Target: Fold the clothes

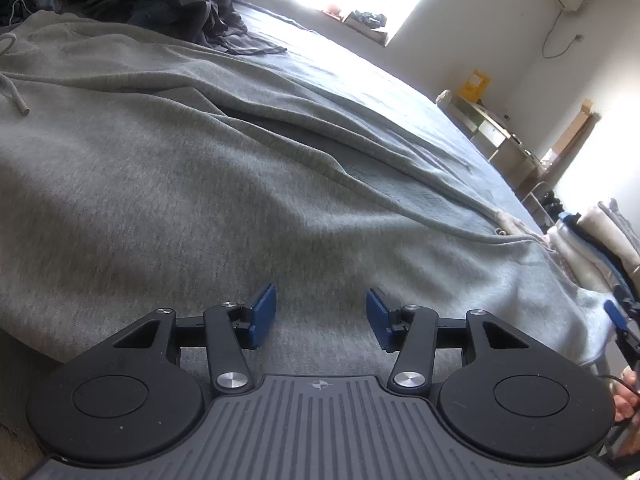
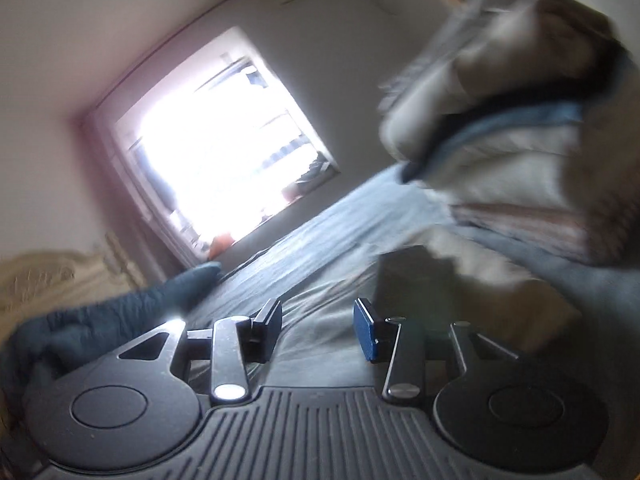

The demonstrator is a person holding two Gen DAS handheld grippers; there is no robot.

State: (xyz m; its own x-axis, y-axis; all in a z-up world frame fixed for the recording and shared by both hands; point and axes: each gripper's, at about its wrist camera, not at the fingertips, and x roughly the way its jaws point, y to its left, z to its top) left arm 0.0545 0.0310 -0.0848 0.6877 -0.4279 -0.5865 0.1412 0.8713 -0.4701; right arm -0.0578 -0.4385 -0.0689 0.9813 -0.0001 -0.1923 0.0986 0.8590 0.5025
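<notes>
A grey sweatshirt-fabric garment (image 1: 168,168) with a drawstring (image 1: 16,96) lies spread over the bed (image 1: 360,64). My left gripper (image 1: 321,316) is open and empty, low over the garment's near part. My right gripper (image 2: 318,330) is open and empty in a blurred, tilted view, above grey cloth (image 2: 320,280) on the bed. Its blue-padded tip also shows at the far right of the left wrist view (image 1: 618,318), beside the garment's edge.
A dark heap of clothes (image 1: 160,0) lies at the bed's far left. A stack of folded clothes (image 2: 520,140) stands at the right, also in the left wrist view (image 1: 600,240). A teal garment (image 2: 120,312) lies left. A bright window (image 2: 220,148) and shelves (image 1: 500,132) are beyond.
</notes>
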